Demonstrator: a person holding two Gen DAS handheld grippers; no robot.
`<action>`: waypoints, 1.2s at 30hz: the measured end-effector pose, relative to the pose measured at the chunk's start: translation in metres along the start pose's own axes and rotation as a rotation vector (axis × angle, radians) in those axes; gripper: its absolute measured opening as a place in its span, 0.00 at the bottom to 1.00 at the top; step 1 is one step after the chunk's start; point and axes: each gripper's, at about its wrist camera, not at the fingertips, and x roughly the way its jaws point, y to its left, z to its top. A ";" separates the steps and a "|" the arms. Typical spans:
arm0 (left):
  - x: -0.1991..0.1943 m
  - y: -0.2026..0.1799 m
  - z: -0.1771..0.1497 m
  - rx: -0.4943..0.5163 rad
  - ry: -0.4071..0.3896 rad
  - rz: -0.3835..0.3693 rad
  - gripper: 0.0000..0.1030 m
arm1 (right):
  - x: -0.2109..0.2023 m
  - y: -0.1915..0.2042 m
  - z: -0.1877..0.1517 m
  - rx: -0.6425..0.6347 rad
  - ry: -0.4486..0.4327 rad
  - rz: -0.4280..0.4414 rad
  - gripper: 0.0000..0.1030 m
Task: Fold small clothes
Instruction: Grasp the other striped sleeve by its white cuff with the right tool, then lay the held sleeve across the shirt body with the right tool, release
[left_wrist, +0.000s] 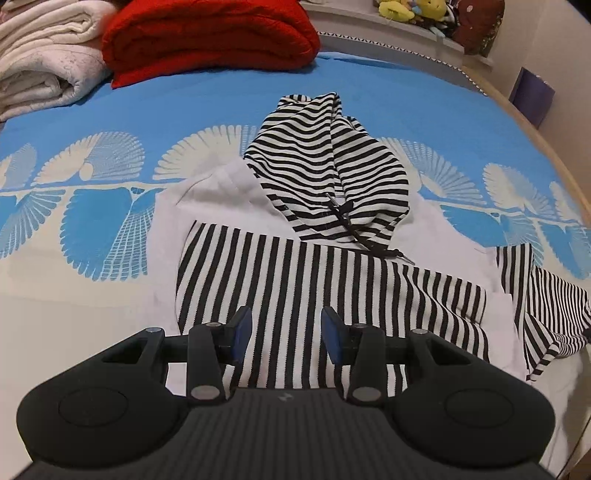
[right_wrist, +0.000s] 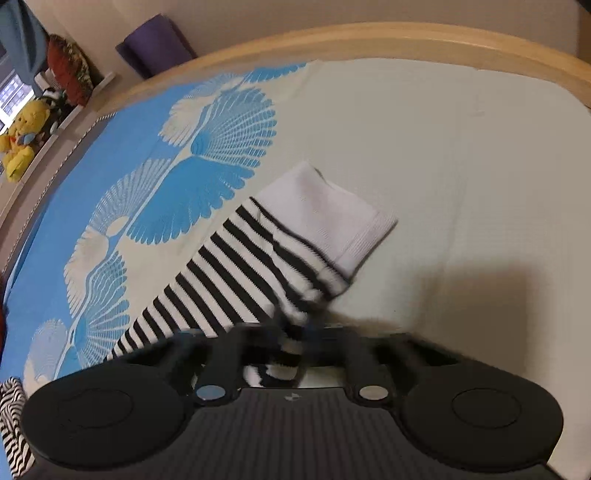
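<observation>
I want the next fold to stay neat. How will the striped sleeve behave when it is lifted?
Likely floppy: the striped sleeve bunches where the right hand-held gripper pinches it. Probably light, being thin knit. The white cuff may droop.

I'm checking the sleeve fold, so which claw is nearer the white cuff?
Right. The right claw is shut on the striped sleeve just behind the white cuff; the left claw hovers open over the hoodie's body.
</observation>
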 end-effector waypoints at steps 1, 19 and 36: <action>-0.001 0.001 0.000 0.003 -0.001 -0.002 0.44 | -0.007 0.001 0.001 -0.004 -0.043 -0.021 0.03; -0.029 0.093 0.012 -0.152 -0.043 0.037 0.44 | -0.176 0.274 -0.244 -1.111 0.186 0.845 0.15; -0.014 0.136 0.008 -0.257 0.032 0.003 0.44 | -0.155 0.270 -0.194 -0.813 0.099 0.448 0.32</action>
